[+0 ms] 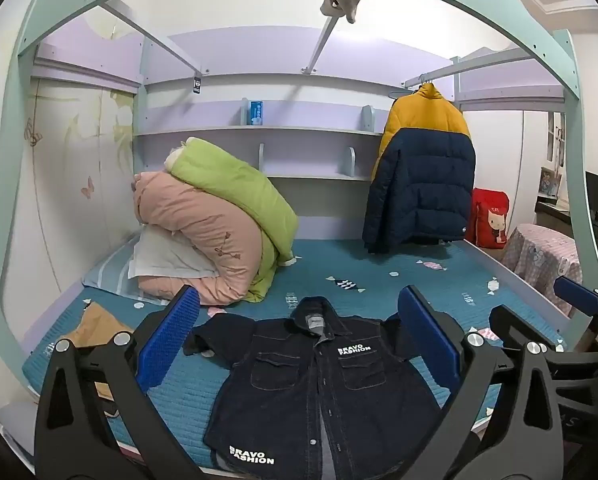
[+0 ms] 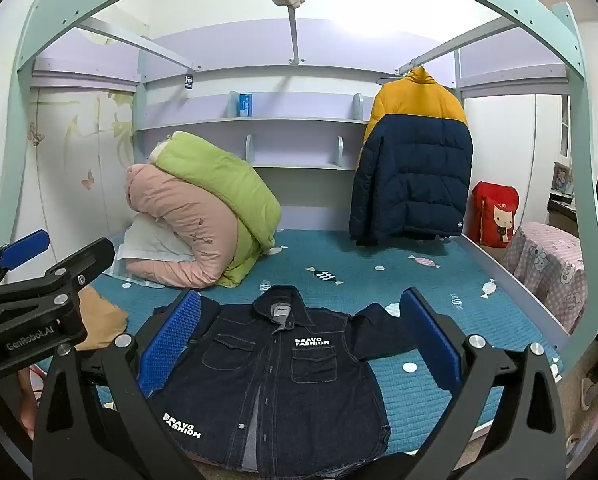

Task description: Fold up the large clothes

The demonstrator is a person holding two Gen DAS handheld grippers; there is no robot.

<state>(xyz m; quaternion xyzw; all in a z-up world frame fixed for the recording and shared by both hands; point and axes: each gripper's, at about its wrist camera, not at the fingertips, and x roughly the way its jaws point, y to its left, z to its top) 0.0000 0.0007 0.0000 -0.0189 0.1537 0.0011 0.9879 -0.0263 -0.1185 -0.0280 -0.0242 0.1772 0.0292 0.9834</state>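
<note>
A dark denim jacket [image 1: 319, 380] [image 2: 283, 380] lies flat and front up on the teal bed sheet [image 1: 379, 280], collar toward the far side and sleeves spread out. White "BRAVO FASHION" print shows on its chest and hem. My left gripper [image 1: 299, 340] hovers open over the jacket's near part, touching nothing. My right gripper [image 2: 299, 336] is open too and hangs above the same jacket, just to the right. In the right wrist view a blue pad [image 2: 25, 248] of the left gripper shows at the left edge, with a hand [image 2: 23, 408] below it.
Rolled pink and green quilts [image 1: 219, 232] are stacked at the back left of the bed. A yellow and navy puffer coat [image 1: 419, 168] hangs at the back right, beside a red bag [image 1: 491, 220]. A tan cloth [image 1: 95, 324] lies at the left. A pink-covered stand [image 2: 551, 272] sits beside the bed.
</note>
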